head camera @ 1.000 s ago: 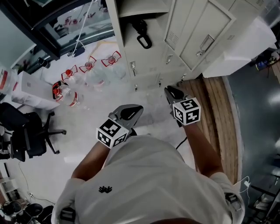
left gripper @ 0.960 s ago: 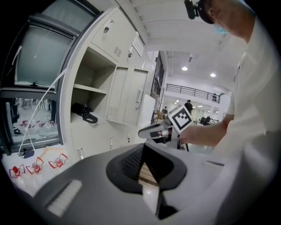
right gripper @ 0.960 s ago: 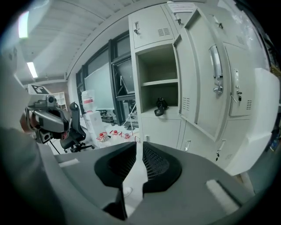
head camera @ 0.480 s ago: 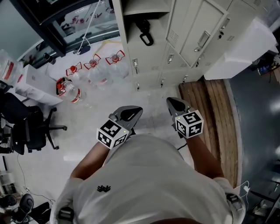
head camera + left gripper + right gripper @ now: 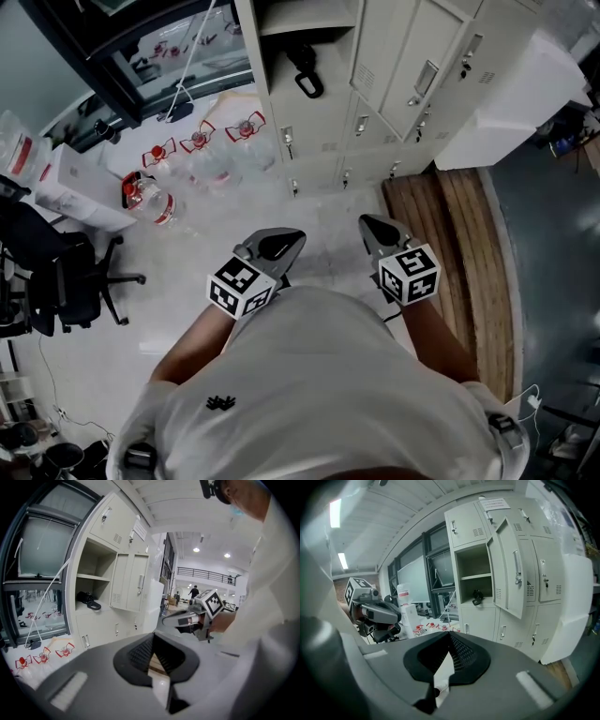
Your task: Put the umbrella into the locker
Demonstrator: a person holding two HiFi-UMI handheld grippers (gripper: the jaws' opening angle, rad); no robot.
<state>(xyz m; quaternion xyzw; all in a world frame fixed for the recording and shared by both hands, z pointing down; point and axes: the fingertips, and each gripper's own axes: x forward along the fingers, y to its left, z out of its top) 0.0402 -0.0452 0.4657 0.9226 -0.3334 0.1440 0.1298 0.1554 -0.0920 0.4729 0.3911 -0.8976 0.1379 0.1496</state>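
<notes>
The left gripper is seen with its jaws pressed together, nothing between them. The right gripper is likewise clenched and empty. Both are held side by side, apart, near the person's white shirt and pointed toward the lockers. The black umbrella is laid on the shelf of the open locker compartment, far from both grippers, its loop handle toward the front edge. The door is swung open to the right. Red-capped water bottles are stood on the floor at the left.
</notes>
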